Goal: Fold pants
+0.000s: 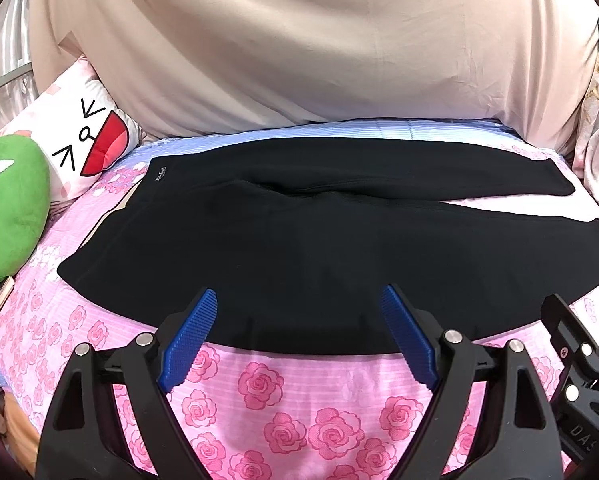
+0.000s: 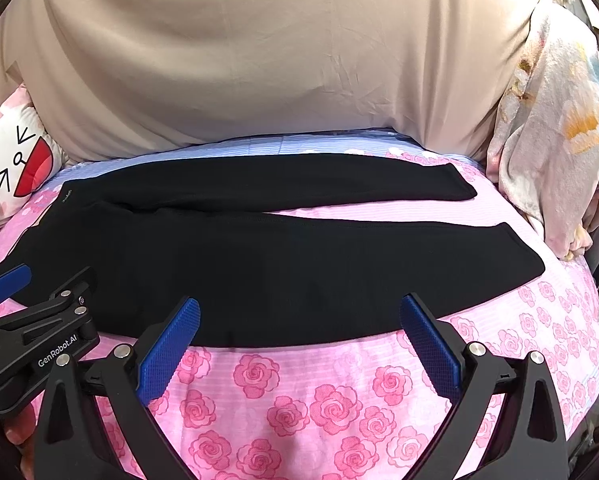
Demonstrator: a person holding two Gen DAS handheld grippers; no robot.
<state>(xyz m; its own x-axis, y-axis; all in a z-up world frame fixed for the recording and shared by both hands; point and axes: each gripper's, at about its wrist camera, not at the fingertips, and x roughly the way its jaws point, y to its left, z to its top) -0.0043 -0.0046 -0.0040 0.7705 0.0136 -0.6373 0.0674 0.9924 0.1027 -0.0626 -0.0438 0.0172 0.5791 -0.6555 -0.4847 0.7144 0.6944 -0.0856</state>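
We find the black pants [image 1: 299, 248] laid flat across the bed [image 1: 283, 392], on its pink rose-print sheet, waistband to the left and both legs running right, the far leg splayed from the near one with a wedge of sheet showing between them. The left tongs [image 1: 299, 312] stand open and empty above the near edge of the pants, toward the waist end; the right tongs [image 2: 299, 320] stand likewise open and empty above the near edge further right, on the leg. No fold is made yet. We judge the risks as follows: a shallow pinch may take only the top layer, so the leg drags unevenly; unequal lift from the two tongs may twist the near leg and misalign it over the far leg; the sheet may be caught with the cloth. A white face cushion [image 1: 87, 140] and a green plush [image 1: 11, 204] crowd the waistband end.
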